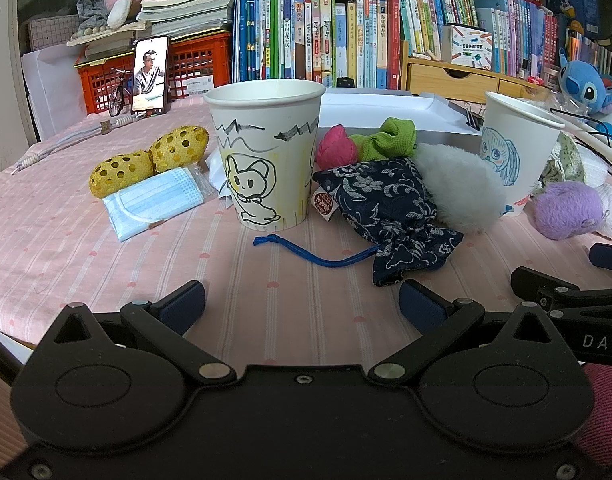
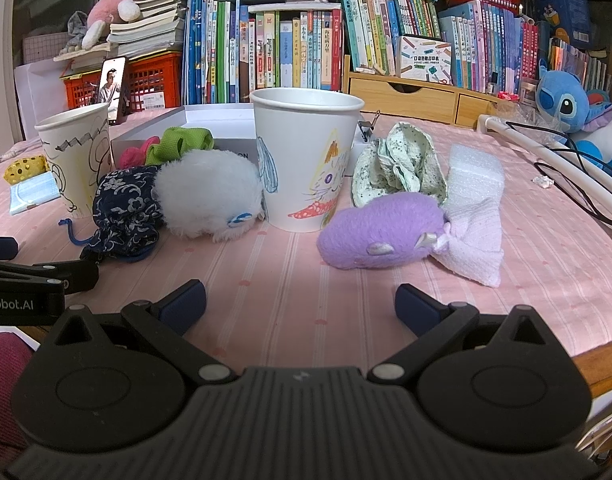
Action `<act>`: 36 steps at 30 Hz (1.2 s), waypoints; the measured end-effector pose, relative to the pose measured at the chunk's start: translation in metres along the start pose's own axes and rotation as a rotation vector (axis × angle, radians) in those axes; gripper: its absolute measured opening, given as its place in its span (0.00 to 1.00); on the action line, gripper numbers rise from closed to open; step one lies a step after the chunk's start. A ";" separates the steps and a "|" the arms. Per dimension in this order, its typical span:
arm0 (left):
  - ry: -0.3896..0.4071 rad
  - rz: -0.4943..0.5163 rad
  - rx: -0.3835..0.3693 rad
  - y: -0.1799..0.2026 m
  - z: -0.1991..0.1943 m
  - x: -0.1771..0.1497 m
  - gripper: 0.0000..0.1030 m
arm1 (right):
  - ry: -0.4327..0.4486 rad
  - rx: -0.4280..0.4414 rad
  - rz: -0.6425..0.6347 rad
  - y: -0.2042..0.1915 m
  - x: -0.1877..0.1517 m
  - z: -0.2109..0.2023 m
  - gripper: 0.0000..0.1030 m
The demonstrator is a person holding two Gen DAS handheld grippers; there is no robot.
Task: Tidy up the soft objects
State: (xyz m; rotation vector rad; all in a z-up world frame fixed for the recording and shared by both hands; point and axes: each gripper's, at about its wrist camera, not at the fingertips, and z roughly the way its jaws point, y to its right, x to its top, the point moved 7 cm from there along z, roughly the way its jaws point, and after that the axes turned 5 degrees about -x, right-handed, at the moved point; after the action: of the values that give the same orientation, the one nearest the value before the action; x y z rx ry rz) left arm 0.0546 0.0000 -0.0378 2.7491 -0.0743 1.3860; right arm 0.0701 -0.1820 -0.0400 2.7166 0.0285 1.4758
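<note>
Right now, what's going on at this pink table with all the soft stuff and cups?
A person holds two tongs low over the table, both open and empty. The left tongs face the navy pouch beside the rabbit cup. The right tongs face the purple plush in front of the cat cup. Nothing has been picked up yet; the soft things lie scattered around the cups.

Both tools are matte black plastic. The left gripper (image 1: 301, 306) has two round housings with raised discs, triangular cut-outs above them, silver pivot pins and small screws, and dark blue ribbed pads (image 1: 183, 306). The right gripper (image 2: 299, 306) matches it, with a ribbed black centre plate. White lettering marks each body's side. A magenta knitted sleeve (image 1: 604, 412) shows.
</note>
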 end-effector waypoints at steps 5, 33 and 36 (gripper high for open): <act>0.010 0.004 -0.004 0.001 -0.001 0.001 1.00 | 0.010 -0.008 0.002 0.000 -0.003 -0.002 1.00; 0.111 -0.018 -0.168 0.019 -0.023 0.038 0.94 | 0.145 -0.029 0.006 0.027 0.030 -0.020 1.00; 0.096 -0.010 -0.159 0.025 -0.014 0.036 0.92 | 0.139 -0.050 -0.013 0.031 0.028 -0.014 1.00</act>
State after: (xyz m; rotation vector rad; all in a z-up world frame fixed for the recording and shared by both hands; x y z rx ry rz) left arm 0.0629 -0.0241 0.0007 2.5480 -0.1592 1.4402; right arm 0.0734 -0.2117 -0.0070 2.5655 0.0139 1.6365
